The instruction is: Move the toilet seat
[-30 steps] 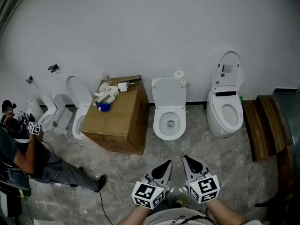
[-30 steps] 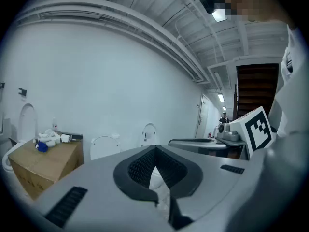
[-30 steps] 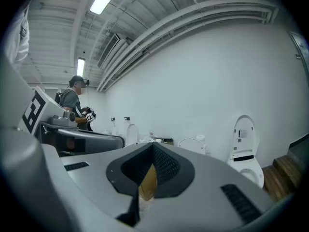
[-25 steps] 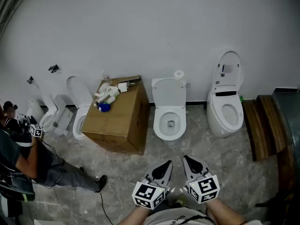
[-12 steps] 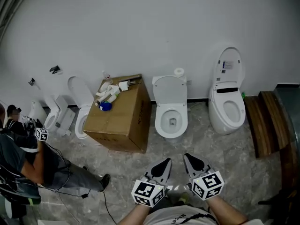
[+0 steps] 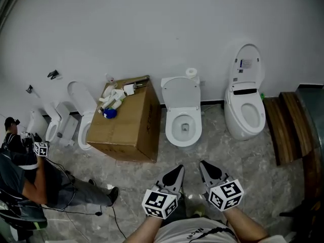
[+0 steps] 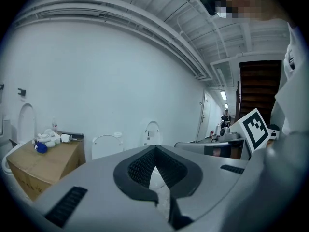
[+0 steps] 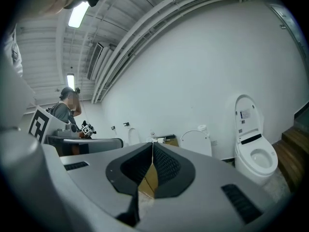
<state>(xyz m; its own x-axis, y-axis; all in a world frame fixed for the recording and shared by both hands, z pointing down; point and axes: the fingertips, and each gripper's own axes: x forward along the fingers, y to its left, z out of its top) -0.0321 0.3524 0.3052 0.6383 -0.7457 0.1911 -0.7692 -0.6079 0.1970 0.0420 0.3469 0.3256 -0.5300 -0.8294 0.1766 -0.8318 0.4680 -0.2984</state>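
Three white toilets stand along the far wall. The middle toilet [image 6: 183, 125] has its seat and lid [image 6: 180, 93] raised against the wall. The right toilet [image 6: 245, 116] also has its lid [image 6: 246, 65] upright, and it shows in the right gripper view too [image 8: 256, 156]. My left gripper [image 6: 178, 170] and right gripper [image 6: 204, 166] hover side by side low in the head view, well short of the toilets. Both are shut with nothing between the jaws, which meet at the tips in the left gripper view [image 7: 154, 149] and the right gripper view [image 8: 152, 144].
A large cardboard box [image 6: 124, 123] with bottles and parts on top stands left of the middle toilet. A third toilet [image 6: 81, 118] is beyond it. A person [image 6: 30, 178] sits on the floor at far left with cables. A wooden bench [image 6: 288, 128] lies at right.
The head view has shifted slightly, so the toilets sit a little higher and further left. The person at left has shifted position. Both grippers stay shut, close together.
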